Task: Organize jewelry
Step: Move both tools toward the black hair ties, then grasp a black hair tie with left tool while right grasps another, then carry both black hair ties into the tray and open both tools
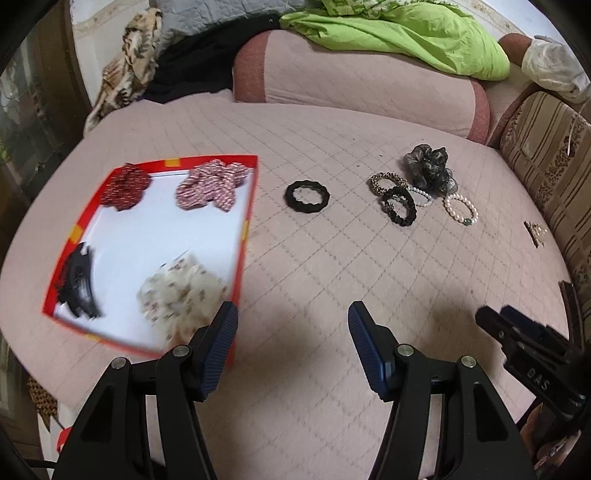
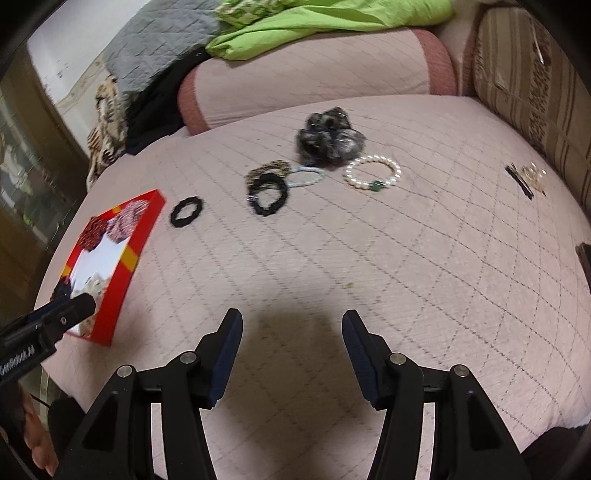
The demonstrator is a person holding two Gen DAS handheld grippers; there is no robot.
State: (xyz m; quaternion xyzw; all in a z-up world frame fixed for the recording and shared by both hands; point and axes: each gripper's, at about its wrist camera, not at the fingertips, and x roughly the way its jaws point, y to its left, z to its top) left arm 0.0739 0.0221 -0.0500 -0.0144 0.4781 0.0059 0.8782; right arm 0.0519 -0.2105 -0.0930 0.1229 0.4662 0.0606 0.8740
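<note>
A red-rimmed box [image 1: 249, 206] lies on the pink quilt at left, holding a dark red scrunchie [image 1: 125, 186], a striped pink scrunchie [image 1: 210, 186], a floral cream scrunchie [image 1: 181, 295] and a black claw clip [image 1: 79, 280]. On the quilt lie a black hair tie [image 1: 306, 195], a leopard tie [image 1: 384, 182], a black scrunchie [image 1: 399, 206], a pearl bracelet [image 1: 460, 208] and a grey sheer scrunchie [image 1: 430, 166]. My left gripper [image 1: 291, 343] is open and empty beside the box. My right gripper [image 2: 291, 350] is open and empty above bare quilt.
A pink bolster [image 1: 362, 81] with green cloth [image 1: 406, 33] lies behind. A striped cushion [image 1: 546, 155] borders the right side. A hair pin with pearls [image 2: 526, 177] lies near it. The box also shows at left in the right wrist view [image 2: 122, 266].
</note>
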